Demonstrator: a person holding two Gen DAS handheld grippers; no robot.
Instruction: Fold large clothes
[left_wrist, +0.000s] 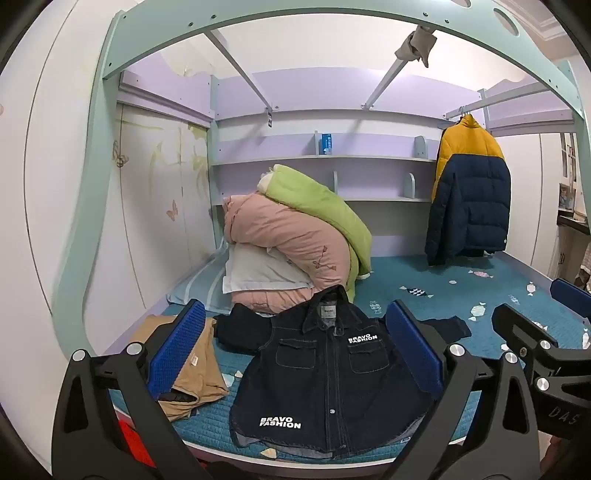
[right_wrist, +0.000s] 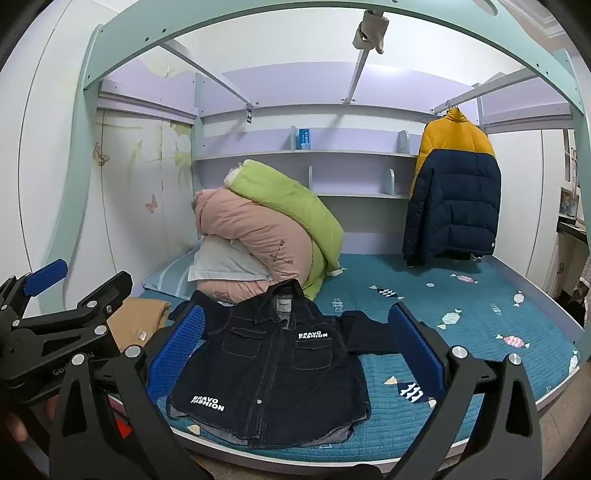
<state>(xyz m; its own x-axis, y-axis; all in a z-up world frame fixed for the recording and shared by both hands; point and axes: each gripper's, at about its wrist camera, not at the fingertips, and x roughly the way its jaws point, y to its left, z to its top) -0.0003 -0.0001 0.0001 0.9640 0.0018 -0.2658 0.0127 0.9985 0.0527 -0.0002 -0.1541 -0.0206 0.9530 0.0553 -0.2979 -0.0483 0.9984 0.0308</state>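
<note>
A dark denim jacket (left_wrist: 325, 376) printed "BRAVO FASHION" lies front up and spread flat near the bed's front edge, collar away from me, sleeves out to both sides. It also shows in the right wrist view (right_wrist: 273, 373). My left gripper (left_wrist: 295, 350) is open and empty, held above the jacket's front. My right gripper (right_wrist: 295, 350) is open and empty, held above the jacket's right side. The right gripper shows at the right edge of the left wrist view (left_wrist: 546, 343); the left gripper shows at the left of the right wrist view (right_wrist: 62, 310).
A folded tan garment (left_wrist: 192, 365) lies left of the jacket. Rolled pink and green quilts (left_wrist: 295, 236) on a pillow sit behind it. A yellow and navy puffer coat (left_wrist: 469, 192) hangs at the back right. The teal mattress (left_wrist: 461, 295) extends to the right. A bunk frame (left_wrist: 332, 22) arches overhead.
</note>
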